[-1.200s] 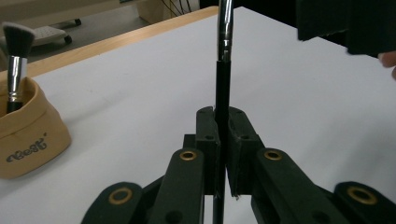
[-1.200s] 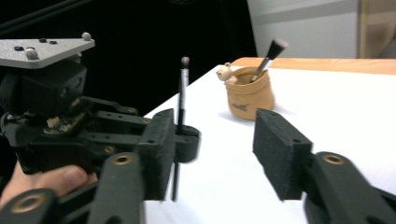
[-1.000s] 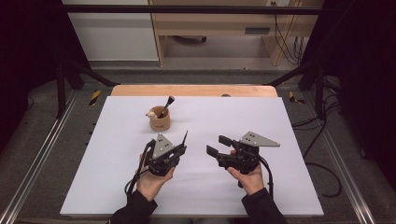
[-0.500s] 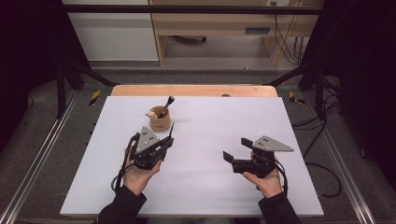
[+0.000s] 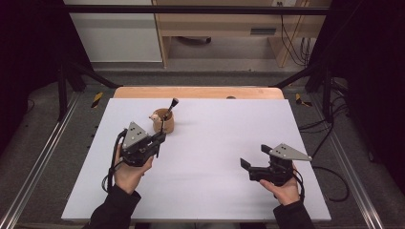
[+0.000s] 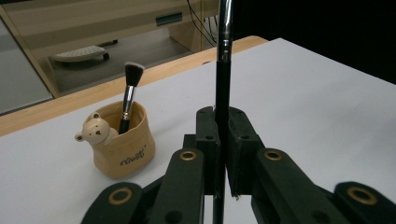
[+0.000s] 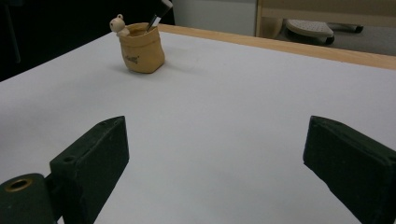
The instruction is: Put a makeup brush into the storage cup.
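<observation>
A tan fabric cup (image 5: 165,123) with a small bear figure on its rim stands on the white table top (image 5: 224,124), left of centre. A makeup brush (image 5: 172,106) leans in it, head up. My left gripper (image 5: 161,137) hovers just in front of the cup. In the left gripper view the left gripper (image 6: 223,116) is shut on the black handle of a second brush (image 6: 223,70), which stands upright beside the cup (image 6: 123,149). My right gripper (image 5: 255,156) is low over the table at the front right. Its jaws have just been opening, and nothing is between them (image 7: 215,135).
A wooden strip (image 5: 198,92) edges the table's far side. Metal rails (image 5: 43,162) run along both sides, with cables (image 5: 329,176) on the floor at the right. A wooden shelf unit (image 5: 224,28) stands beyond the table.
The two hands have drawn apart. The left gripper moved left and up toward the cup; the right gripper moved right toward the front edge, and its jaws have spread wider.
</observation>
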